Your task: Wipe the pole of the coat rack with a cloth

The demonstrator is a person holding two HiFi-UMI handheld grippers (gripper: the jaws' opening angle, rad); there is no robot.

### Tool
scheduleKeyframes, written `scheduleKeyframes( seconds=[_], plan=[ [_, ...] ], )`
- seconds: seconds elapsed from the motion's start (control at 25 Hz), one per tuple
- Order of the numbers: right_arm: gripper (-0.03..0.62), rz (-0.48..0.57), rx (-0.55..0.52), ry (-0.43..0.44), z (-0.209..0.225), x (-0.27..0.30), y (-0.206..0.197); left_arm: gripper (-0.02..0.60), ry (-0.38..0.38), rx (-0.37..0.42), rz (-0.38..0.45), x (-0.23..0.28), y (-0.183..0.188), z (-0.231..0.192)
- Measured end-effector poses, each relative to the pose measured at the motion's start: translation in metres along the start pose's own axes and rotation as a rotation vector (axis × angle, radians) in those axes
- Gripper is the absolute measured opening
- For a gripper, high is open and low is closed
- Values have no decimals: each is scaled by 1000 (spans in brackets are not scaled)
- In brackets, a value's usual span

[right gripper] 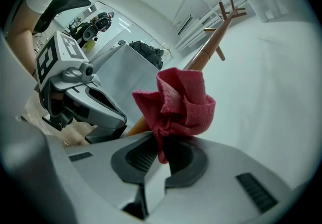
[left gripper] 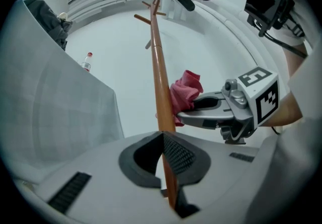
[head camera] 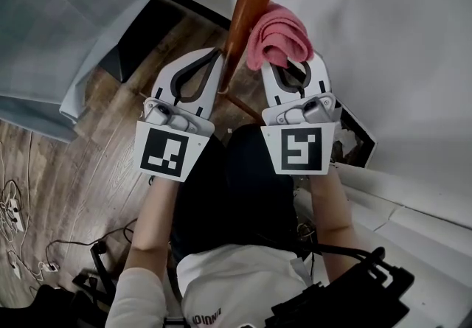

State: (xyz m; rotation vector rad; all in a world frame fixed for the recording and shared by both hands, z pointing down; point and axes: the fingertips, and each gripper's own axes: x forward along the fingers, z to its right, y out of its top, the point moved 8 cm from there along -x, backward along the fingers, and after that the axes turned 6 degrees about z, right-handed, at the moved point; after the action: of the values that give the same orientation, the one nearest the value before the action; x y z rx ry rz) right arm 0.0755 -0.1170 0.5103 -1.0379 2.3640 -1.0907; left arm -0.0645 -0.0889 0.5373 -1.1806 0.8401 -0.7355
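The coat rack's brown wooden pole (head camera: 251,2) runs up between my two grippers. My right gripper (head camera: 295,61) is shut on a bunched pink cloth (head camera: 279,35), and the cloth rests against the pole's right side. In the right gripper view the cloth (right gripper: 181,102) bulges out of the gripper (right gripper: 163,142), hiding part of the pole (right gripper: 206,52). My left gripper (head camera: 218,54) is shut with nothing between its tips, close against the pole's left side. In the left gripper view the pole (left gripper: 159,77) passes behind the closed gripper (left gripper: 163,137); the cloth (left gripper: 185,92) touches it higher up.
A grey covered object (head camera: 74,17) stands at the left, a white wall (head camera: 383,24) at the right. The rack's thin base legs (head camera: 240,102) spread on the wood floor (head camera: 81,172), where cables (head camera: 15,208) lie. Pegs (left gripper: 151,11) branch from the pole's top; a bottle (left gripper: 87,62) stands beyond.
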Motion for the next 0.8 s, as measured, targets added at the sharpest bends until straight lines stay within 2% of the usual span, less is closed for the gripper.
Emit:
scheduleKeyframes(
  seconds=[0.8],
  plan=[
    [48, -105, 90, 106, -54, 10, -63, 14, 39, -63, -99, -10, -53, -2]
  ],
)
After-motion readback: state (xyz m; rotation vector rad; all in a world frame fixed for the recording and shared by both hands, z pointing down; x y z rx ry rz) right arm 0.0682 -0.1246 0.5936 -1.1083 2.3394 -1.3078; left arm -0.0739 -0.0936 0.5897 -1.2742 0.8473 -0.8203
